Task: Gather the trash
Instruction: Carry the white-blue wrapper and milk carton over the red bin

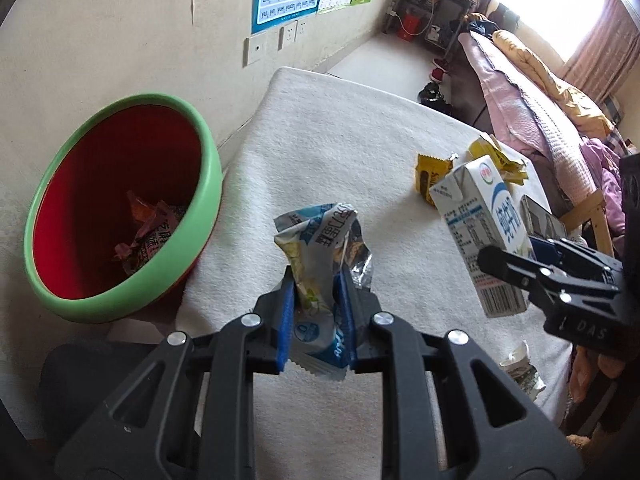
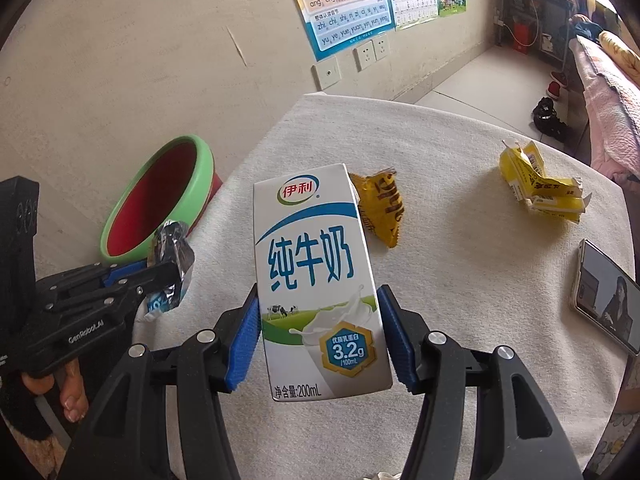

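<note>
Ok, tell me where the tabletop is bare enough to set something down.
Bare: the wide stretch of white cloth between the yellow wrapper, crushed yellow box and phone. Also the far end toward the wall. Crowded: the right edge.

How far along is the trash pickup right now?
Done: wrappers already lie in the bin. In hand: left gripper clamps a crumpled wrapper; right gripper grips the milk carton. Left on the table: yellow wrapper, torn yellow box.

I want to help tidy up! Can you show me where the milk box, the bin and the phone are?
milk box (image 2: 316, 280), right wrist view, on its front face with the blue writing.
bin (image 1: 120, 196), left wrist view, on its red inside wall.
phone (image 2: 606, 298), right wrist view, on its screen.
</note>
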Demonstrator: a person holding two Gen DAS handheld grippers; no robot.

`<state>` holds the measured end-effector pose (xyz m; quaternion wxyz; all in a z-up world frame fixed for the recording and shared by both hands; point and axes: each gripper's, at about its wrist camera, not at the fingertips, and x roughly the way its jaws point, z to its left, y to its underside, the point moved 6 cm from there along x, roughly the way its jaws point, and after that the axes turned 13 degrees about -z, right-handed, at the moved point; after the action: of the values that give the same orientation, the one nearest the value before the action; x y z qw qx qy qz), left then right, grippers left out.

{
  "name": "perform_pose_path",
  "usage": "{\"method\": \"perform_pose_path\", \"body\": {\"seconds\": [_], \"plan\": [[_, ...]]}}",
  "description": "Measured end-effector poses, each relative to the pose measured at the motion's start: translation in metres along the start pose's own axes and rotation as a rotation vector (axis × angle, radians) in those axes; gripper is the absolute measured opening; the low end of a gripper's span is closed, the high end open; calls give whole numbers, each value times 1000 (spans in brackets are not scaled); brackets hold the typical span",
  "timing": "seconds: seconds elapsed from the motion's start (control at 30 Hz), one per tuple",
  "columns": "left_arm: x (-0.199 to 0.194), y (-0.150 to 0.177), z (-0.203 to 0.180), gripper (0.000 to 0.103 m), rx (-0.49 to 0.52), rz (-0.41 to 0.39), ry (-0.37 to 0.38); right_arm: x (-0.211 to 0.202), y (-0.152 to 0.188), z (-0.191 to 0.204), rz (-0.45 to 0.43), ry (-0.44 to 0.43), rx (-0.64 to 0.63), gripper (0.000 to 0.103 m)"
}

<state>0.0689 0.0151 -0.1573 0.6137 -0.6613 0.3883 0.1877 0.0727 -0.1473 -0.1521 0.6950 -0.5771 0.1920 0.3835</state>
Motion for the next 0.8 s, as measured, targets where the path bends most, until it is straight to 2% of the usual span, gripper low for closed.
{"method": "perform_pose_path", "body": {"seconds": [0.2,0.4,0.63,0.8], "plan": [[-2,-10,13,20,-23,-25,-19,9,11,33,33,-54,-33,55],[-9,-23,33,20,-34,-67,-57,14,6,52,27,-76,-62,55],[-22,-38,85,20,-87,-112,-148,28,-6,60,35,-112,-19,55],[-30,-45,118,20,-126,-127,-198,49,-15,88,63,-181,23,55]]}}
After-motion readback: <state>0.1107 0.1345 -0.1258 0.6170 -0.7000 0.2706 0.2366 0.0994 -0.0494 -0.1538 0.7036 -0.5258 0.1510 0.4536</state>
